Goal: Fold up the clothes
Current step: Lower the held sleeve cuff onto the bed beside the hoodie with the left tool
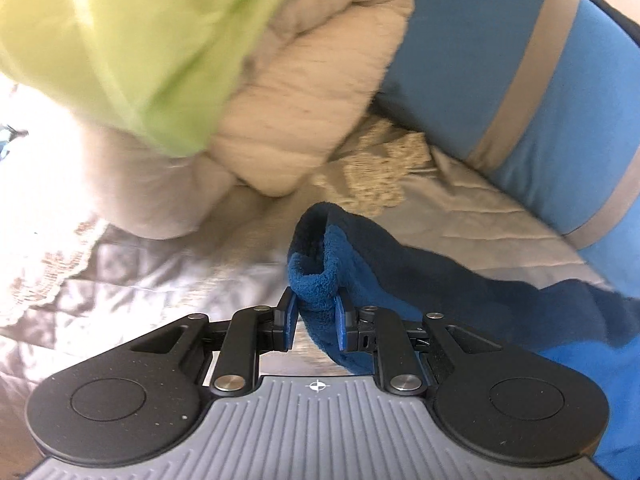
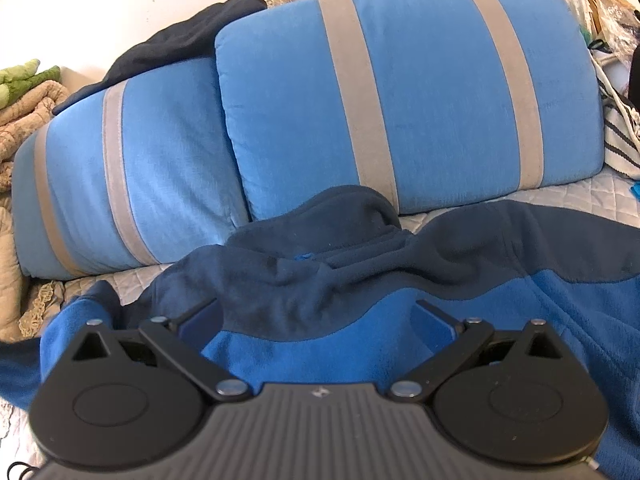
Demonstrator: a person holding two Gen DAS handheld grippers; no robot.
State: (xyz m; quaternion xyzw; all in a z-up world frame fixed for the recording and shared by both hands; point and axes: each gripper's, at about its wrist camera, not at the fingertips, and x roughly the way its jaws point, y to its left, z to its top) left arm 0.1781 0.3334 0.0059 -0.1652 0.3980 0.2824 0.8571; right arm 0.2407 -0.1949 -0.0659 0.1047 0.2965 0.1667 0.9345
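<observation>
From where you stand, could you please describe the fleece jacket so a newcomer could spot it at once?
Find the two blue pillows with grey stripes on the quilted bedcover. Spread in front of them lies the fleece jacket, one end pinched in the left gripper. Unlike the pillows, it is two-tone: navy across the top, bright blue below.

A blue fleece jacket (image 2: 360,344) lies spread on the quilted bed (image 2: 600,196), just in front of the striped blue pillows (image 2: 400,92). It is two-toned: dark navy over collar and shoulders, brighter blue below. Its collar rumples against the pillows; one sleeve end (image 1: 316,280) is lifted, bunched.
</observation>
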